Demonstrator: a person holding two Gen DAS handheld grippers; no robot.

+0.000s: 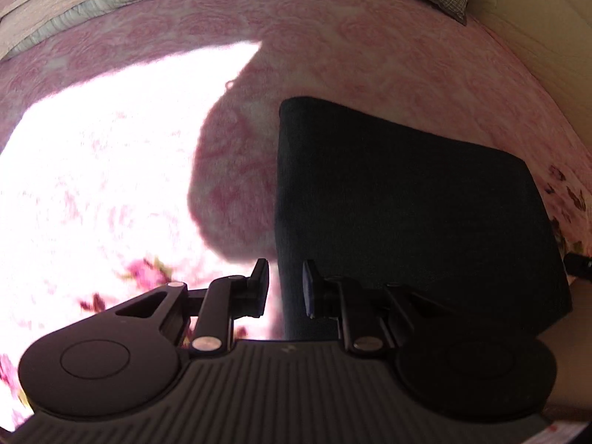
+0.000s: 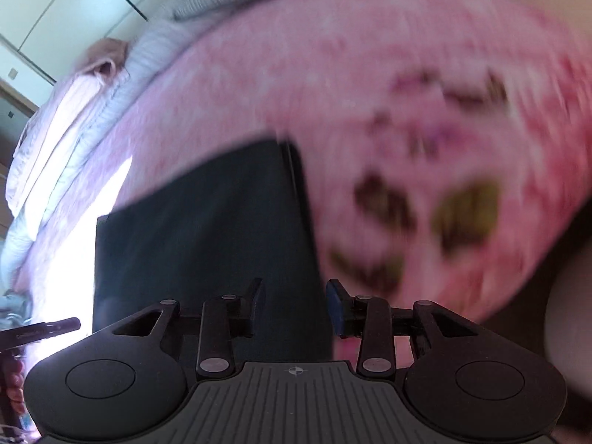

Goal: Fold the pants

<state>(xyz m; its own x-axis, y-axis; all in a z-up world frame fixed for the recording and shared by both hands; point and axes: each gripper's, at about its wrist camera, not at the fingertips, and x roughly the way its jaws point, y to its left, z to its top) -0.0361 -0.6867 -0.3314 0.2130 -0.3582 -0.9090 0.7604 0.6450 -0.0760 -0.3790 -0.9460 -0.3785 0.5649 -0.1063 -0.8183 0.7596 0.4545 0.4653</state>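
Pants (image 1: 407,199) lie folded in a dark rectangle on the pink blanket (image 1: 370,55). I see my left gripper (image 1: 285,288) narrowly parted over their edge, my right gripper (image 2: 295,305) spread above them, both pinching nothing.

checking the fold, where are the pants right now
The dark pants lie folded into a flat rectangle on the pink floral bedspread, right of centre in the left wrist view, beside the sunlit patch.

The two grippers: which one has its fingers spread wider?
The right gripper: its gap is clearly wider than the left gripper's. Neither pinches the dark folded pants.
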